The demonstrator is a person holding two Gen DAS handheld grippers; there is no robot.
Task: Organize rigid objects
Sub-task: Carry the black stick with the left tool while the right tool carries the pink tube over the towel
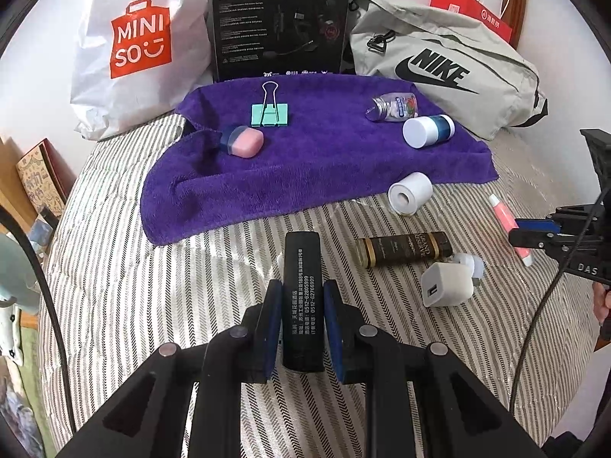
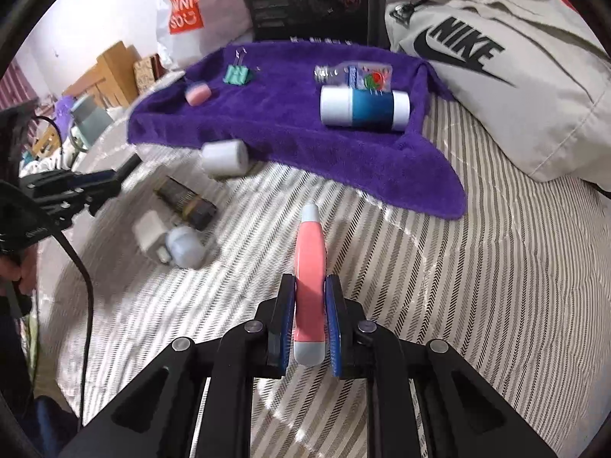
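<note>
My left gripper is shut on a black flat box with white print, held over the striped bedding. My right gripper is shut on a pink tube with white ends; the left wrist view shows that tube at the far right in the right gripper. A purple towel carries a green binder clip, a pink case, a clear bottle and a blue-and-white jar. Off the towel lie a white roll, a brown bottle and a white charger.
Behind the towel stand a white Miniso bag, a black headset box and a grey Nike bag. A red paper bag sits further back. A black cable hangs at the left. The bed edge curves away at left.
</note>
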